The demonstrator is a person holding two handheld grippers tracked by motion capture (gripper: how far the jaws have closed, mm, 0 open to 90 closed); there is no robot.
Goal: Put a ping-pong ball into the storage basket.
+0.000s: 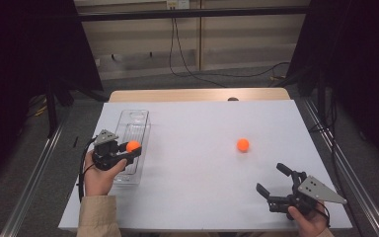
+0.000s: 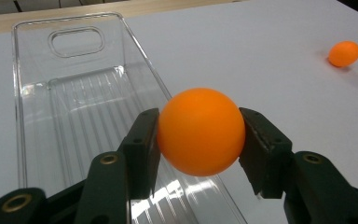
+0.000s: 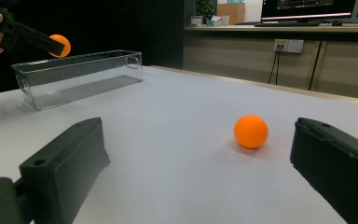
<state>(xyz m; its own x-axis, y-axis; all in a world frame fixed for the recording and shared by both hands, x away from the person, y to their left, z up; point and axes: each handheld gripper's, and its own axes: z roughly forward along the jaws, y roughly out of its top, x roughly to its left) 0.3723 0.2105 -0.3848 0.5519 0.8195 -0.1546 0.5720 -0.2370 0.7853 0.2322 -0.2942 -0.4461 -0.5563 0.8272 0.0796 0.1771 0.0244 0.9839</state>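
Nearby, a second small orange ball (image 1: 243, 144) lies loose on the white table top (image 1: 202, 197), right of centre & well apart from the clear rectangular plastic bin (image 1: 131, 129) at the left side; nothing stands btwn the two, black cables trail on the floor behind. Left gripper (image 1: 132, 147), held level in the left hand (image 1: 97, 177), has its jaws clamped on a small round orange ball (image 2: 200, 131), hovering over the bin's right wall. Right gripper (image 1: 275, 178) sits low near the front-right corner, jaws spread wide w/ nothing in them, pointing toward the loose ball.
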